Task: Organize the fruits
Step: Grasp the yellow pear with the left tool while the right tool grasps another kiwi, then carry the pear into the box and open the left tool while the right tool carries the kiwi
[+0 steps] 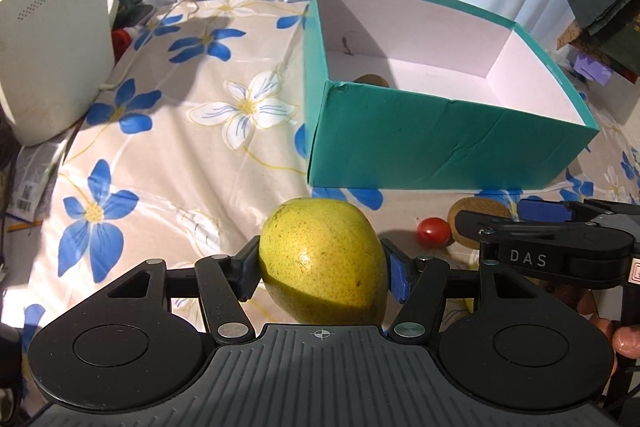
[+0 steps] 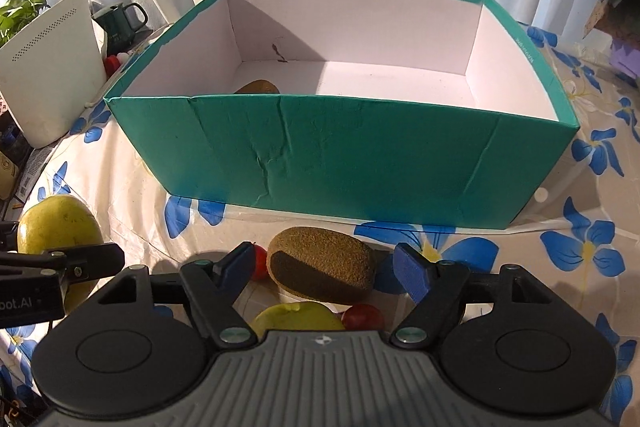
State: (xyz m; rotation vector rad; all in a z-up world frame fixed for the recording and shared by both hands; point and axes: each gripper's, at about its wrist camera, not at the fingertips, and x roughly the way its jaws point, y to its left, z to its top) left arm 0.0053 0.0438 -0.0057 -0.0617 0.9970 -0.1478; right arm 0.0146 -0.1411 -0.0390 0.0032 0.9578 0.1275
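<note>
Left claw (image 1: pixel 324 267) grips the yellow-green pear (image 1: pixel 323 259); right claw (image 2: pixel 326 267) stands open around a kiwi (image 2: pixel 322 265) before the teal box (image 2: pixel 344 155).

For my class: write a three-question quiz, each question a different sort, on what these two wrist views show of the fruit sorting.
1. True or false: the left claw is shut on the yellow-green pear.
2. Multiple choice: the fruit between the open right claw fingers is A) a cherry tomato, B) a kiwi, C) a banana.
3. Fill in: inside the teal box, only the top of one ____ fruit shows above the near wall.

Key:
1. True.
2. B, the kiwi; the fingers stand apart from it.
3. Brown.
</note>
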